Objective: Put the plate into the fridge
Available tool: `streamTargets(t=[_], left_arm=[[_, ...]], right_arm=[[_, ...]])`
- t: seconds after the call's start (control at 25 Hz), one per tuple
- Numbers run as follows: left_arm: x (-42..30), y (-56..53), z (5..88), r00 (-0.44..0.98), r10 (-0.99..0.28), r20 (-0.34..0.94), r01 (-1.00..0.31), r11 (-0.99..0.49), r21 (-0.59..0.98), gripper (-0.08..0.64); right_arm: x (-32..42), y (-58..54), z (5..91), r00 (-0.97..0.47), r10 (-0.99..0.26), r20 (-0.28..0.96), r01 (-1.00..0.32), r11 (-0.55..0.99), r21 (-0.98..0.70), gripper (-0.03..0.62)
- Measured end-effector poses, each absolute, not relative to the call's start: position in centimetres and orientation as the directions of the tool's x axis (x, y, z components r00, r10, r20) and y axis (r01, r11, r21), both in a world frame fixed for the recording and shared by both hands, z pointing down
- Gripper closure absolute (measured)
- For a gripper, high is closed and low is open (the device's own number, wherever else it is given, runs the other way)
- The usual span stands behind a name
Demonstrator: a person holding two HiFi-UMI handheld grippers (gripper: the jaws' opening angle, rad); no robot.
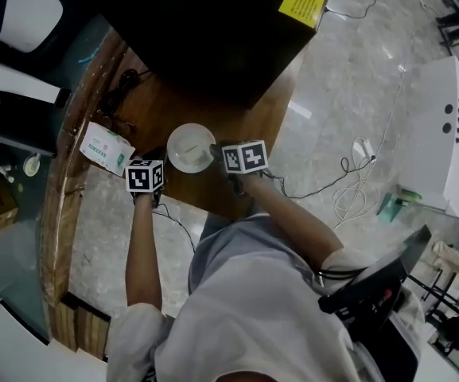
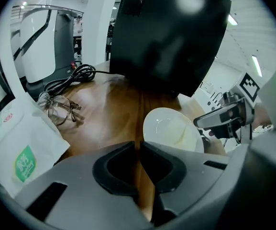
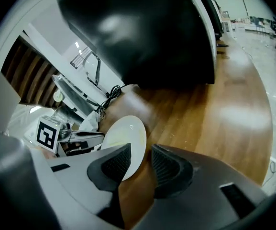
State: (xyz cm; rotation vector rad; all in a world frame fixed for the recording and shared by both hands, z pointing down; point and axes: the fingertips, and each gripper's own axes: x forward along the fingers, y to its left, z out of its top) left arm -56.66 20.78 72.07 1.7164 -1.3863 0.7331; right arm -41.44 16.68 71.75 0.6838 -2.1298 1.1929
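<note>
Wooden table bears the white plate at the head view's centre, just below the black box. The left gripper, at the plate's left, has its jaws closed on nothing. The right gripper has its jaws apart, and the plate's rim reaches into the gap unclamped.

Plate rim partly behind right gripper jaws

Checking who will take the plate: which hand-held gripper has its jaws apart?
The right hand-held gripper: its jaws stand apart, with the rim of the plate in the gap. The left hand-held gripper has its jaws closed to a slit, off the plate.
</note>
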Motion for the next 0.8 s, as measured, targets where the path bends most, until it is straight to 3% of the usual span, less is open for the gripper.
streamTargets(t=[0.52, 0.8], left_arm=[[-56.4, 19.7, 72.8, 0.383, -0.483, 0.787, -0.916, -0.093, 0.389, 0.515], [-55.5, 20.3, 73.2, 0.505, -0.471, 0.724, -0.834, -0.051, 0.549, 0.518]], right_arm=[[-42.2, 15.5, 73.5, -0.758, -0.08, 0.648, -0.633, 0.335, -0.698, 0.481], [-42.1, 15.0, 73.7, -0.836, -0.007, 0.548, -0.536, 0.218, -0.815, 0.535]])
